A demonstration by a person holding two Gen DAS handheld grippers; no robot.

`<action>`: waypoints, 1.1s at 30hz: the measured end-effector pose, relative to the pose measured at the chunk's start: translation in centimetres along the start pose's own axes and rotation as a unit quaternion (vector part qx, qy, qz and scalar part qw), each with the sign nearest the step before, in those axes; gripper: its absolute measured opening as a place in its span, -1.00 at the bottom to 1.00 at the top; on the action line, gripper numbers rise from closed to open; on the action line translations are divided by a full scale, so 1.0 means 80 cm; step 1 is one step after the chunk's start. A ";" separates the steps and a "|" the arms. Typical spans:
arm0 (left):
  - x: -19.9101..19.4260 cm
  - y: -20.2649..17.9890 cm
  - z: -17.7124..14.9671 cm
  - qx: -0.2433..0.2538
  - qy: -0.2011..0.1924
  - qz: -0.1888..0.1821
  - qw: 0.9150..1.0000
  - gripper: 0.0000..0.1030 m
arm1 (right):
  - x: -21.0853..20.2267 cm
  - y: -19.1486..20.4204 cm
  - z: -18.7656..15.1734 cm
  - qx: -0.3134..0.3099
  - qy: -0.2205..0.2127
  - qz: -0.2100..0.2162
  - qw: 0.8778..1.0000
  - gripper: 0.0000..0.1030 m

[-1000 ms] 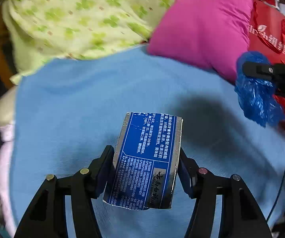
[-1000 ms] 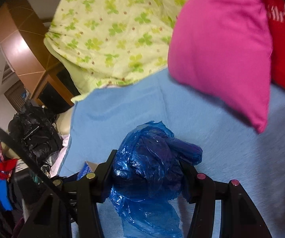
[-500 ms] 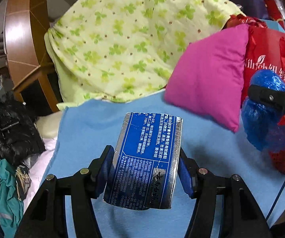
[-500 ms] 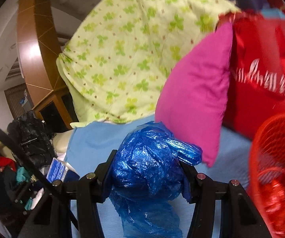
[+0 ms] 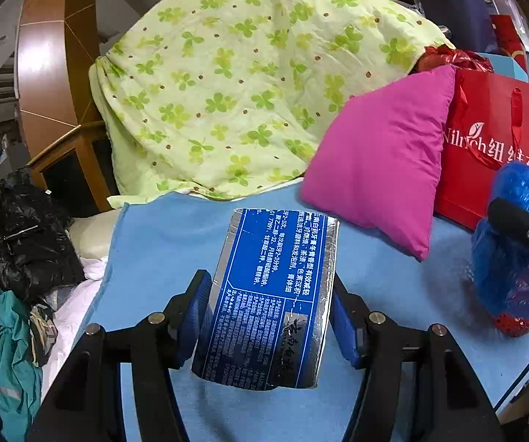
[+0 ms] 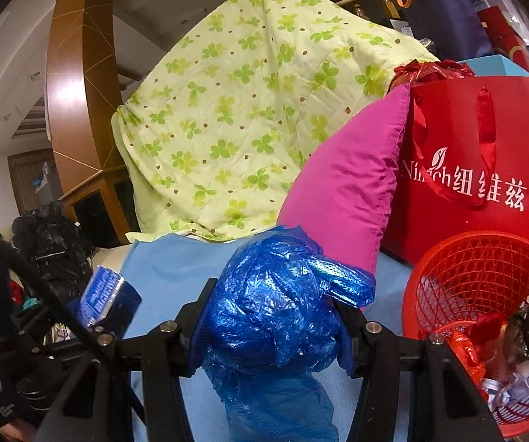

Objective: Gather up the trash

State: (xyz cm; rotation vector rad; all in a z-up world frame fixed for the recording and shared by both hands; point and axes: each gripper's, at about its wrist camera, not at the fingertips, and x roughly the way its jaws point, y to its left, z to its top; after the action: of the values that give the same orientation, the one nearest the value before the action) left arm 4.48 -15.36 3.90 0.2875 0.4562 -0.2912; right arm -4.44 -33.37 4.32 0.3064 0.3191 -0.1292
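Observation:
My left gripper (image 5: 270, 313) is shut on a blue and silver toothpaste box (image 5: 268, 294) and holds it above the light blue sheet (image 5: 161, 250). My right gripper (image 6: 275, 320) is shut on a crumpled blue plastic bag (image 6: 279, 313), held above the sheet beside a red mesh basket (image 6: 478, 276) at the lower right. The basket holds red wrappers and other trash. In the left wrist view the blue bag (image 5: 511, 250) hangs at the right edge, over the basket's rim (image 5: 518, 322). The box also shows at the left of the right wrist view (image 6: 104, 294).
A magenta pillow (image 5: 378, 154) and a red paper gift bag (image 6: 481, 162) stand behind the basket. A green clover quilt (image 5: 242, 81) is draped at the back. A black plastic bag (image 5: 21, 243) and clothes lie off the sheet's left edge.
Both grippers rose and tilted up with their loads. The right gripper moved right with the blue bag until the red basket came into view beside it.

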 end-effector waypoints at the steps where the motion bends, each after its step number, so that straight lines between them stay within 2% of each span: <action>1: 0.000 -0.001 0.000 0.000 -0.002 0.003 1.000 0.22 | 0.003 0.000 0.000 0.001 0.002 0.002 1.000 0.12; 18: 0.003 -0.007 -0.002 -0.001 0.001 0.012 1.000 0.23 | 0.003 -0.002 -0.002 -0.009 0.004 0.009 1.000 0.12; 33: 0.009 -0.024 -0.002 0.008 0.009 0.003 1.000 0.23 | -0.013 -0.012 0.000 0.002 -0.002 0.013 1.000 0.12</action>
State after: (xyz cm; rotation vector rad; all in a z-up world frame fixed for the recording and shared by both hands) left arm 4.38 -17.19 3.06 0.3073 0.4701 -0.2864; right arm -5.57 -34.21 4.40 0.3147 0.3098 -0.1048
